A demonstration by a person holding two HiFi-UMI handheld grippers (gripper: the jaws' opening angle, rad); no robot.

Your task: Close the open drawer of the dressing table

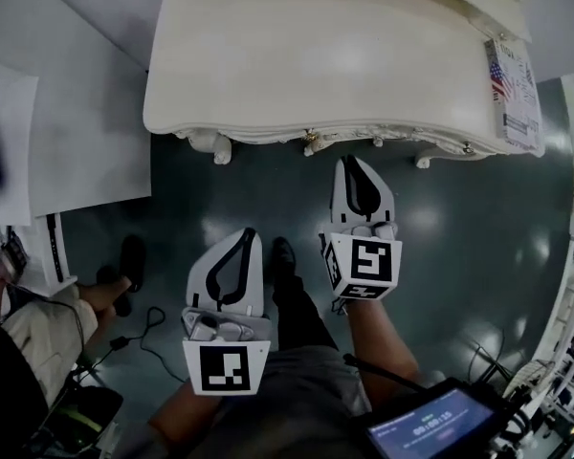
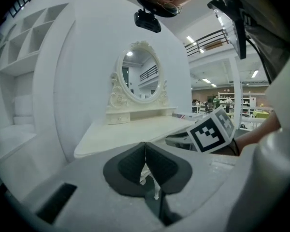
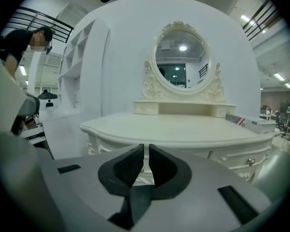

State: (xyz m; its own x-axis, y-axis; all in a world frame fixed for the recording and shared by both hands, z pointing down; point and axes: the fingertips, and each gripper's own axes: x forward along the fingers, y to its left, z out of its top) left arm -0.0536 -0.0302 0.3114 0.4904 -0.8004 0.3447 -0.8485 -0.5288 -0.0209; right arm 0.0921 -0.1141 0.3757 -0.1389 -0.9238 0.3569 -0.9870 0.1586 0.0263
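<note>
Cream-painted wood is filling the top of the head view: the dressing table [image 1: 344, 55] is standing just ahead of you. You are holding the right tool [image 1: 354, 165] forward, near the carved front edge under the tabletop and just beside a small brass knob [image 1: 311, 140]. Its jaws are pressed almost together, with only a thin slit and nothing between them. I am judging that this is giving you a blunt tip for pushing. You are holding the left tool [image 1: 247, 239] further back over the dark floor [image 1: 459, 228], jaws fully together and empty, probably to stay out of the way. No view is showing a drawer clearly standing out, so it may be nearly in.
</note>
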